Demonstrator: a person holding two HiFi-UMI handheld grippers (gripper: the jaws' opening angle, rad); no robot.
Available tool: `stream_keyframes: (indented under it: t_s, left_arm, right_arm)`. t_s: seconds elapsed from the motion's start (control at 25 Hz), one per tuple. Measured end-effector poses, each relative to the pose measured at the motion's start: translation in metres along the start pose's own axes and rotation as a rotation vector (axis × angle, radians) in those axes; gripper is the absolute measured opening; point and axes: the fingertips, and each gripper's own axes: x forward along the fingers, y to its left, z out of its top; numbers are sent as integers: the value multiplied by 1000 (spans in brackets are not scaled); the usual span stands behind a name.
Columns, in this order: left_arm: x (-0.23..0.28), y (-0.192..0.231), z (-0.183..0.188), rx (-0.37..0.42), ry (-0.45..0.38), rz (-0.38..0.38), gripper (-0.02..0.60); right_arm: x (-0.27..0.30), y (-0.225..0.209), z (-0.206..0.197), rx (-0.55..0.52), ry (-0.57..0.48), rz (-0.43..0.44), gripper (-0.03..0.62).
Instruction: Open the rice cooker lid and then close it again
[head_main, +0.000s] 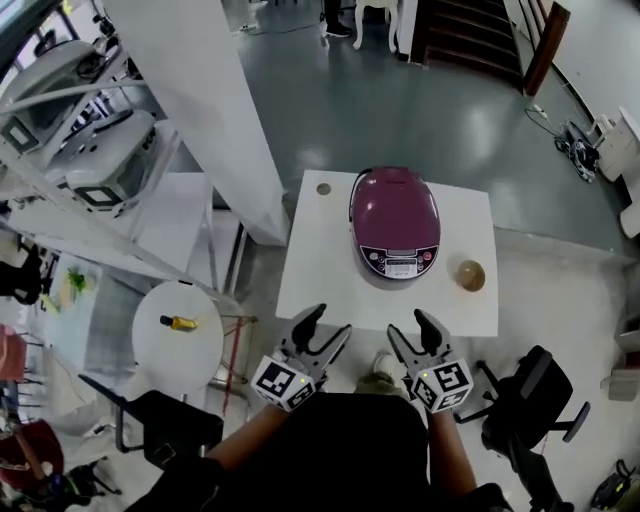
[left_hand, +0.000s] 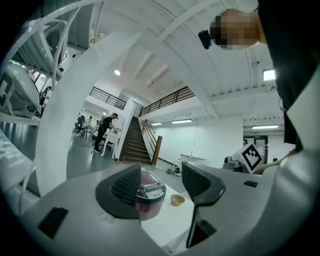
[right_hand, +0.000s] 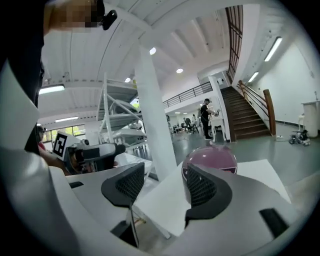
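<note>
— What sort of place is this?
— A large open lab or workshop hall rather than a home. It has a glossy grey concrete floor (head_main: 330, 110), a broad white slanted column (head_main: 200, 100) and long strip lights (left_hand: 182, 121) under a high white ceiling.
— What else shows it?
— A dark wooden staircase (head_main: 470, 30) climbs to a railed upper gallery (left_hand: 165, 100). White metal racks (head_main: 80, 130) hold equipment, black swivel office chairs (head_main: 525, 400) stand near a plain white square tabletop (head_main: 320, 260), and loose cables (head_main: 578, 150) lie on the floor
</note>
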Motion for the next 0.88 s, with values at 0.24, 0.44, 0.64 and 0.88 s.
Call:
stream_keyframes:
  t_s: [0.24,0.44,0.64,0.88]
  left_arm:
    - [46,-2,8,14,-28,71,233]
    - [78,-12,-1,13,9,83,233]
    - [103,-17,-5,12,7,117,233]
    - [115,-19,-1,-30,-26,198,233]
  right_arm:
    - [9,-56,17,-37,0,45,233]
    - [8,-89,17,-11,13,60,233]
    - [8,-114,14,7,26,89,233]
    - [15,-127,15,-12,56,156,233]
